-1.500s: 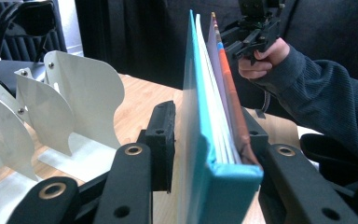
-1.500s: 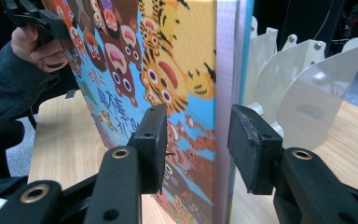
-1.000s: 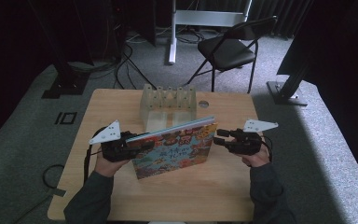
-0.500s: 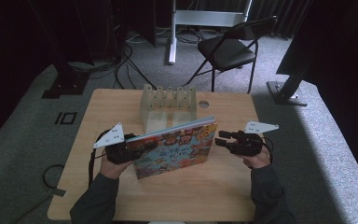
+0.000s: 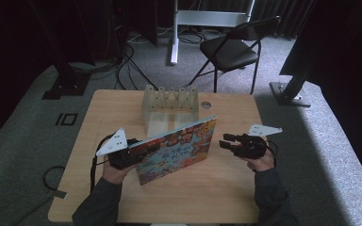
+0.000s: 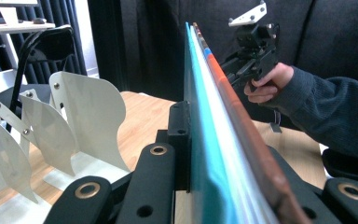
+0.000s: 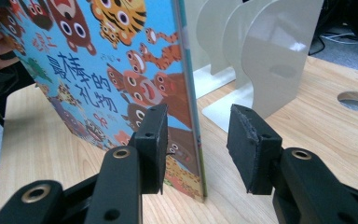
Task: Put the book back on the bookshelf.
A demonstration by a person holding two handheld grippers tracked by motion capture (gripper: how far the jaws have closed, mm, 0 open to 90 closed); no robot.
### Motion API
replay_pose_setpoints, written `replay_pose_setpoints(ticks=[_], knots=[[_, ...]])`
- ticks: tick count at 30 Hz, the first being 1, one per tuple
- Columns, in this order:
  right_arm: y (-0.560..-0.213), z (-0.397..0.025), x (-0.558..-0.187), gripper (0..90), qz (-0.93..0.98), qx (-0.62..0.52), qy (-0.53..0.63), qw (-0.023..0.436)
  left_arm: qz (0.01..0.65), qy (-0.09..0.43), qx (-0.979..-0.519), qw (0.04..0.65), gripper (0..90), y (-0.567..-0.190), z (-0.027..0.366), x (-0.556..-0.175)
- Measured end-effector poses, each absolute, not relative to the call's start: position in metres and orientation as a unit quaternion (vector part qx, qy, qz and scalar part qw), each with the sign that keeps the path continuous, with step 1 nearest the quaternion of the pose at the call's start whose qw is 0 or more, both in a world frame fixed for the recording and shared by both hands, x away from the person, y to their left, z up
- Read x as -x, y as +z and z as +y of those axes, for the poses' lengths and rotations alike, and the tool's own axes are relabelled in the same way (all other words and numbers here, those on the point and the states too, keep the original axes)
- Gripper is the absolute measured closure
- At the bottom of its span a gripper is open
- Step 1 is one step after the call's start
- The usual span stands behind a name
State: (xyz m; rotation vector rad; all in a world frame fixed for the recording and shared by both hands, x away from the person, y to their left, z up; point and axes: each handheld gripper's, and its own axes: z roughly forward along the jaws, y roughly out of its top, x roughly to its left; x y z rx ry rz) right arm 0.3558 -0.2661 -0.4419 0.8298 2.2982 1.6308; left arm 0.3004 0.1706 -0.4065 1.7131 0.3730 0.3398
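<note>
Barely drifting, the right gripper (image 5: 227,141) has eased a touch nearer the picture book (image 5: 176,149), jaws wide apart, straddling its edge; left gripper (image 5: 139,150) is clamped on the book, upright on the table (image 5: 217,188) before the white rack (image 5: 169,106)

The left gripper (image 5: 139,151) was held low over the table's left half, its jaws closed flat on a thin board and pointing right. The right gripper (image 5: 226,141) sat level at the right, pointing left, its jaws apart with nothing between the pads. Both forearms reached in from the near edge.
</note>
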Motion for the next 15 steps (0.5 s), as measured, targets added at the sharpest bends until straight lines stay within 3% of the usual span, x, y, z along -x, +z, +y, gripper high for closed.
replay_pose_setpoints(ticks=[15], knots=[[-0.4524,-0.2679,-0.3566,57.6,0.785,-0.296,0.533,0.111,0.174,0.132,-0.721,0.658,74.0,-0.411,0.1694,-0.3023]])
